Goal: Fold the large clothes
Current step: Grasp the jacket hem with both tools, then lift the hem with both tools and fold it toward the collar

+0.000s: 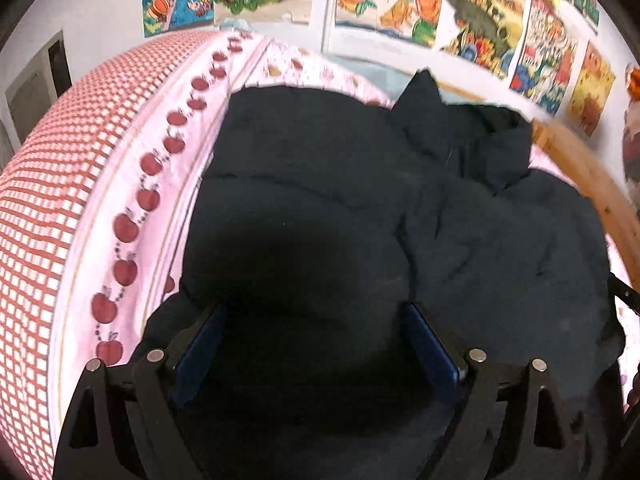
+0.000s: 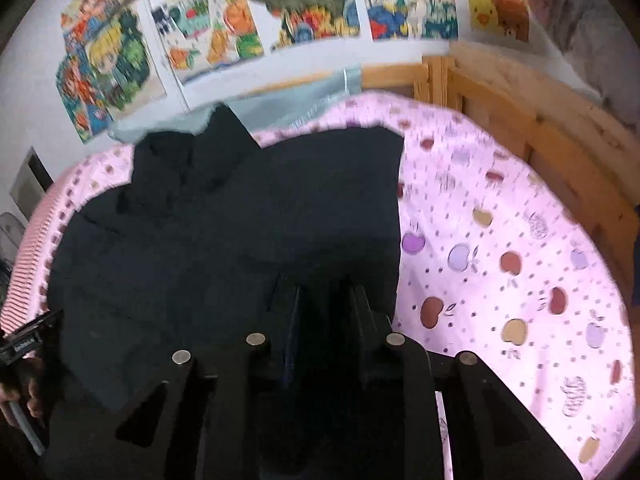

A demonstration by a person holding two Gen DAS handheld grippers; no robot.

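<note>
Garment count: one black garment (image 1: 320,184) is seen, large and rumpled, spread over most of the bed; its kind cannot be told.
Garment position: it is laid on the pink apple-print sheet (image 2: 500,248), with a raised peak of cloth at its far edge by the wall and bunched folds on its right part in the left wrist view.
Gripper count: two are shown, one per wrist view.
Left gripper (image 1: 316,340): the jaws are held wide apart just above the black cloth; the blue pads (image 1: 434,344) are seen clear of each other, and no cloth is seen pressed between them.
Right gripper (image 2: 326,312): the jaws are drawn narrow near the garment's right edge; dark cloth fills the slot between them, but whether it is pinched cannot be told against the black.
Bedding: one red-and-white checked border (image 1: 44,208) is seen along the left side of the bed, beside a row of red apples printed on the sheet.
Bed frame: one wooden frame (image 2: 520,120) is set around the far and right sides.
Wall: about six colourful cartoon posters (image 2: 304,0) are counted above the bed.
Other cloth: one pale blue-grey piece (image 2: 288,108) is lodged between garment and wall.
Person: part of a hand (image 2: 18,396) is glimpsed at the lower left of the right wrist view.
</note>
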